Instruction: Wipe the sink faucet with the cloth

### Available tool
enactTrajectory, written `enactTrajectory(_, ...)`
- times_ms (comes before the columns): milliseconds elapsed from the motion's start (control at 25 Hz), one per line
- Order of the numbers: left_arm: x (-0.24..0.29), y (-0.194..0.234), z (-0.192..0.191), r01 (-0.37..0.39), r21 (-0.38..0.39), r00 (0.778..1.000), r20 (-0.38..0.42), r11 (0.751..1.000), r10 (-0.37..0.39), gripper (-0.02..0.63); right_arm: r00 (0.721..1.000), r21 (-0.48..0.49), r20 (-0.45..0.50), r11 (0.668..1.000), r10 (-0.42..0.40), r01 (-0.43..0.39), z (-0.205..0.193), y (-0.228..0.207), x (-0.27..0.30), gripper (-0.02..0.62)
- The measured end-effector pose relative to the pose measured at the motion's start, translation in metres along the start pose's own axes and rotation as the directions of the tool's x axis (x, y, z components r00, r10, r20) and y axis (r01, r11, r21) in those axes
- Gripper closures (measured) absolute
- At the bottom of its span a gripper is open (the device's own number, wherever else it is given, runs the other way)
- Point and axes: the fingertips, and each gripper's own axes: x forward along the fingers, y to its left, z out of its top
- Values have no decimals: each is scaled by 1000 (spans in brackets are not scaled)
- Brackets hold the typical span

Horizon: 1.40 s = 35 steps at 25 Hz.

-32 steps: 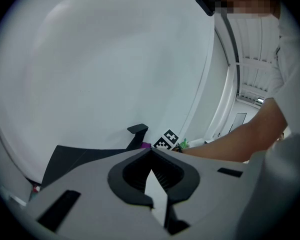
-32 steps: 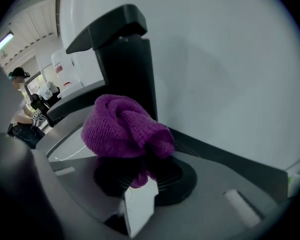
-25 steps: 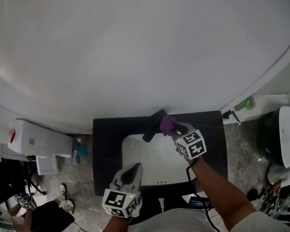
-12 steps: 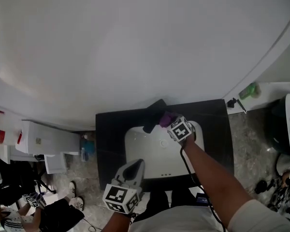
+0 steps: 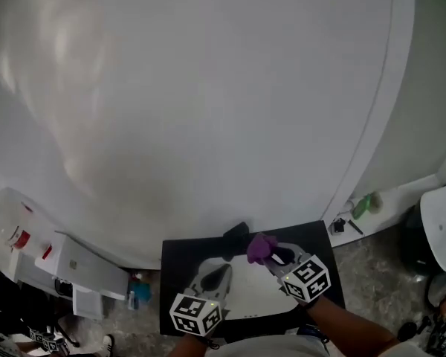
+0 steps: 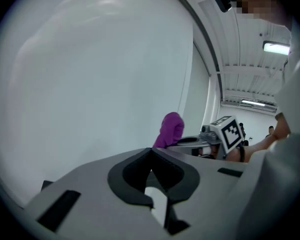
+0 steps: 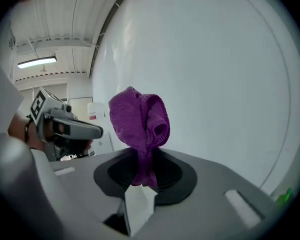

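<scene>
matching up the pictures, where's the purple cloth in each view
Head view: purple cloth low centre, at the back edge of the sink.
Left gripper view: centre, beyond the shut left tool.
Right gripper view: centre, pinched by the right tool.
Shared landmark: the white wall behind it.

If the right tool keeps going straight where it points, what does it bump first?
Probably the white wall. The right tool, shut on the purple cloth, shows only wall ahead in its own view. The cloth would touch first. Depth is hard to judge.
</scene>
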Motion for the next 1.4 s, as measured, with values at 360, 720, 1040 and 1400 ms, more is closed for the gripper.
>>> enactTrajectory(360,8,-13,54,-5,64,995,101,998,-1,600,986,-11,157,998,-53,56,58,13,-46,520)
enactTrajectory(720,5,-12,58,-33,62,994,103,998,26,600,983,-40,175,998,-50,58,69,24,-49,526)
enactTrajectory(1040,-3,-15,60,-21,64,994,110,998,14,600,981,-60,190,996,-50,63,82,32,-53,526)
enactTrajectory(1400,-12,-16,67,-12,71,991,131,997,3,600,980,-66,192,996,-44,58,88,41,-50,526)
